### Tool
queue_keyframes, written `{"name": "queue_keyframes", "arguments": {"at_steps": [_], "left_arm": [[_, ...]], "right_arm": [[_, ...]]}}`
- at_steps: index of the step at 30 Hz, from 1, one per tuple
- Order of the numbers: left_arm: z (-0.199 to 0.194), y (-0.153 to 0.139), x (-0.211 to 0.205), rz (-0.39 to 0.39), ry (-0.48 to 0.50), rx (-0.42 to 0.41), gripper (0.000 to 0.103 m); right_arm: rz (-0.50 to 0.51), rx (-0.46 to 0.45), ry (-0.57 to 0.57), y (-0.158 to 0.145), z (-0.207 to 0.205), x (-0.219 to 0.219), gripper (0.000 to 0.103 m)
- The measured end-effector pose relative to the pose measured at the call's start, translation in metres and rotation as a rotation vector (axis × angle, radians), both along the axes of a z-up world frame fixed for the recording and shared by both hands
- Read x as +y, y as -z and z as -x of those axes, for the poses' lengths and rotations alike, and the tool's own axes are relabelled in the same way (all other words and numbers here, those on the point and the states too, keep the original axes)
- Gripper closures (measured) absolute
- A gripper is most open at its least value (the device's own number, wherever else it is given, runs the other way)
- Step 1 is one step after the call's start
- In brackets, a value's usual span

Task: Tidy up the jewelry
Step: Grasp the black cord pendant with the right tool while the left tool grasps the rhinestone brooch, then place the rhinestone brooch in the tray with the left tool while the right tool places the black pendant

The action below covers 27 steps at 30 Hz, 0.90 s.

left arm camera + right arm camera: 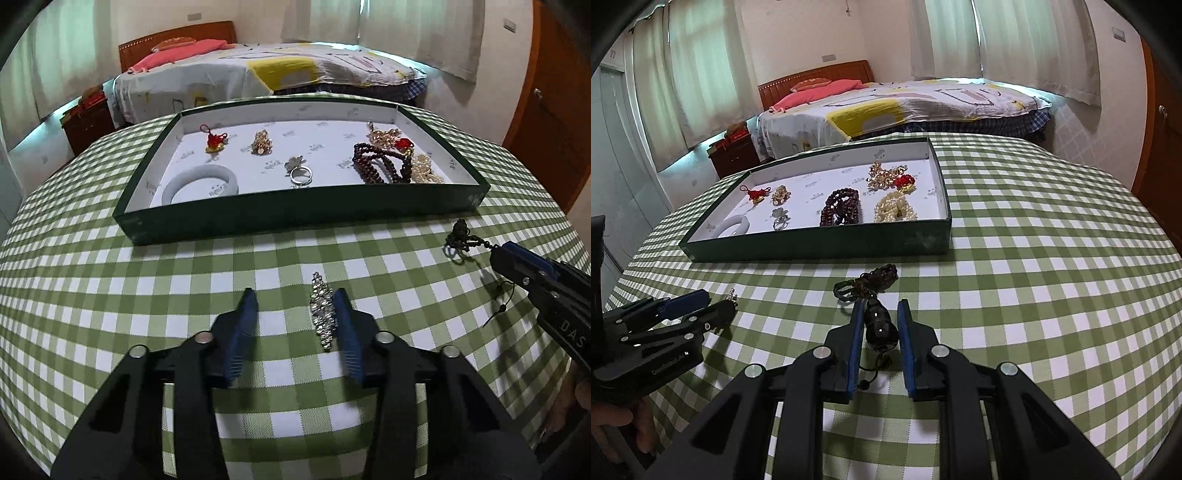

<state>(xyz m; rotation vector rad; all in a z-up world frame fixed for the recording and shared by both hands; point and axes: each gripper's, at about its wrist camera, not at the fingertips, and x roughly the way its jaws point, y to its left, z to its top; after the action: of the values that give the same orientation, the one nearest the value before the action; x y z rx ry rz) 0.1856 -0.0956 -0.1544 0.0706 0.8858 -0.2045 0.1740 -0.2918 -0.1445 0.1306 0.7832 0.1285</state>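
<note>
Jewelry, part sorted: most pieces lie in the green tray [303, 218], which sits toward the table's far edge on the green checked cloth [110, 295].

We count in the tray, largest first: dark red bead strands [380, 166] near the right wall; a pearl heap [424, 171] in the near right corner; a pale bangle [201, 182] in the near left corner; a gold cluster with a red stone [388, 138] at the far right; a red knot charm [214, 142] at the far left; a gold charm [261, 143] beside it; a silver ring [301, 173] mid-tray.

Two pieces lie loose on the cloth before the tray.

Our right gripper [881, 326] holds the dark bead pendant [881, 325], jaws clamped on it, its cord [868, 282] trailing toward the tray, presumably to lift it in.

Our left gripper [295, 317] straddles the silver crystal piece [323, 310], jaws apart, one pad just beside it, not gripping.
</note>
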Motion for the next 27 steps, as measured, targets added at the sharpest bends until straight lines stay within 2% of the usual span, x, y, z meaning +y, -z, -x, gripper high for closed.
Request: {"name": "queue_keyframes", "arguments": {"at_steps": [2,5,14,27], "left_arm": [[0.0,0.0,0.0,0.008,0.01,-0.002,0.082],[0.001,0.0,0.001,0.02,0.025,-0.003,0.091],[0.003,-0.002,0.006,0.045,0.028,-0.011,0.091],[0.01,-0.025,0.022,0.047,-0.001,-0.068,0.091]], "right_arm": [[-0.003,0.002,0.0,0.001,-0.001,0.0,0.084],[-0.011,0.009,-0.001,0.003,-0.002,0.0,0.084],[-0.038,0.01,-0.011,0.004,-0.002,0.004,0.084],[-0.042,-0.019,-0.039,-0.011,0.006,0.016,0.084]]}}
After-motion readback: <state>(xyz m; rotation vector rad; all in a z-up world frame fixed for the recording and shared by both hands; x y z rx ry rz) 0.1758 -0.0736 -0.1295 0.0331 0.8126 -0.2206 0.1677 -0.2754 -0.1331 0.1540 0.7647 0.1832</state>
